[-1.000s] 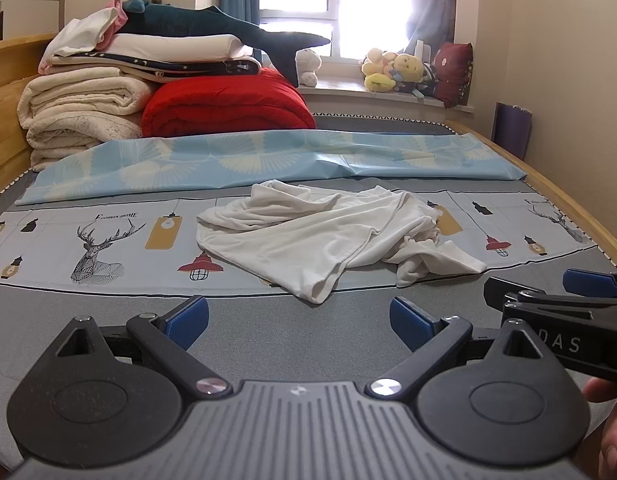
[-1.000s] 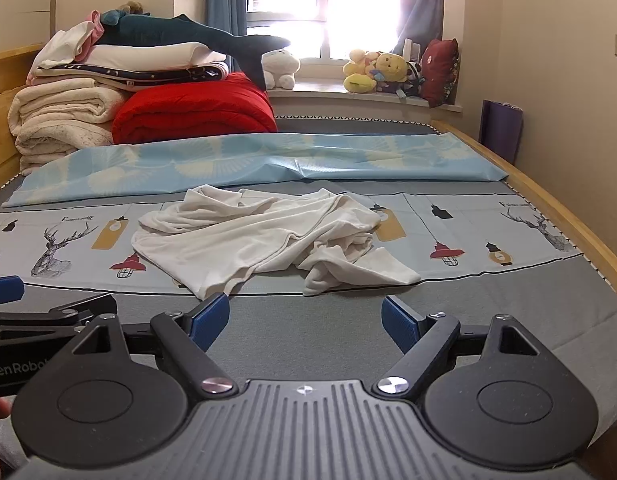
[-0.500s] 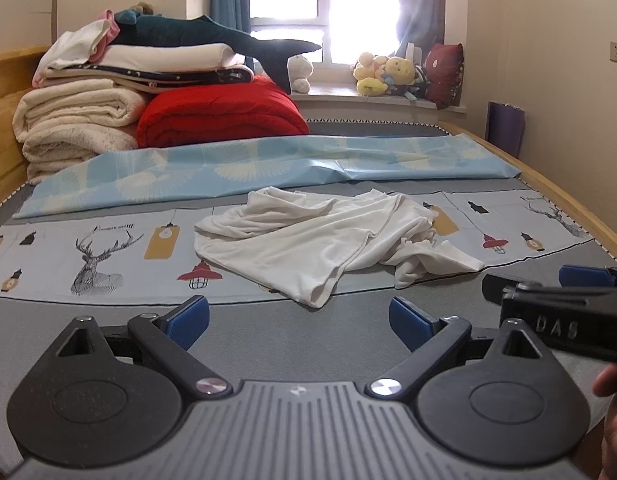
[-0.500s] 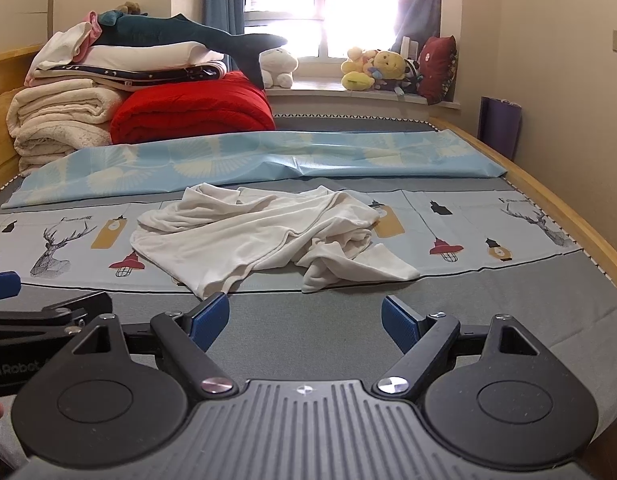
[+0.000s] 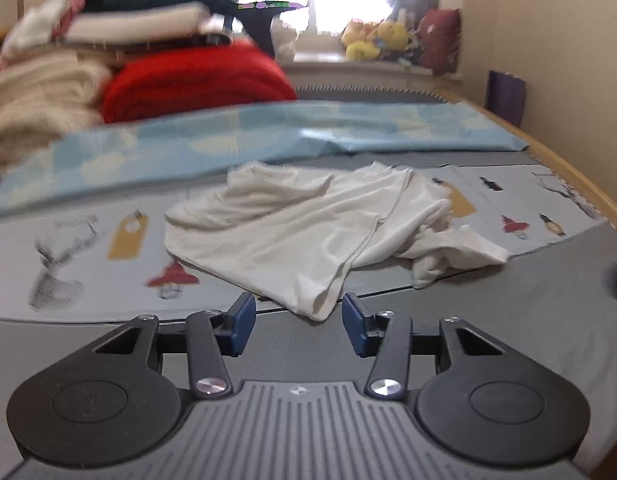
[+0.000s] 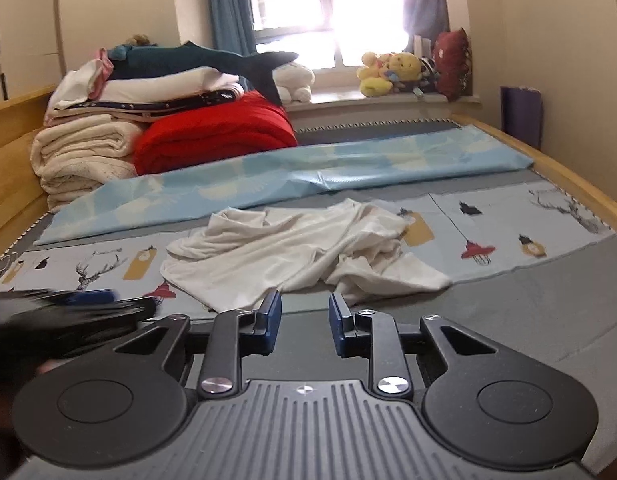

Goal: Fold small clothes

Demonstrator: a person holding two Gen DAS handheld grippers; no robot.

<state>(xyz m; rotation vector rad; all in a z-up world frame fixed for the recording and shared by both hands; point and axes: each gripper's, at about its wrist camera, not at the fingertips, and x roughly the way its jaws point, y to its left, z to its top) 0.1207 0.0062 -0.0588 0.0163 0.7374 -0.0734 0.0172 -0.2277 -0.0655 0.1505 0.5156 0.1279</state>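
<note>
- Cream garment (image 5: 308, 232) lies crumpled on the bed (image 5: 508, 320), about midway across, on a printed strip of cloth (image 5: 88, 248) with deer and lantern motifs; its nearest corner hangs over that strip's near edge onto bare grey mattress.
- Left hand-held gripper (image 5: 296, 322) has its jaws closing, with the garment's nearest corner just ahead of the gap and nothing yet pinched between the blue pads (image 5: 242, 324); this view is motion-blurred.
- Right hand-held gripper (image 6: 304, 326) also has its jaws closing, on nothing; it sits just short of the garment's near edge, over grey mattress.
- Open grey mattress runs along the bed's near edge, wider toward the right corner, giving room to spread cloth.
- Light blue sheet (image 6: 288, 176) lies in a band behind the garment, a grey gap between them.
- Far left corner holds stacked blankets (image 6: 84, 152), a red quilt (image 6: 216, 136) and a shark plush (image 6: 212, 62).
- Wooden bed frame (image 6: 580, 188) borders the right edge, with the wall just beyond it.
- Left gripper shows as a dark blur at the left edge of the right view.
</note>
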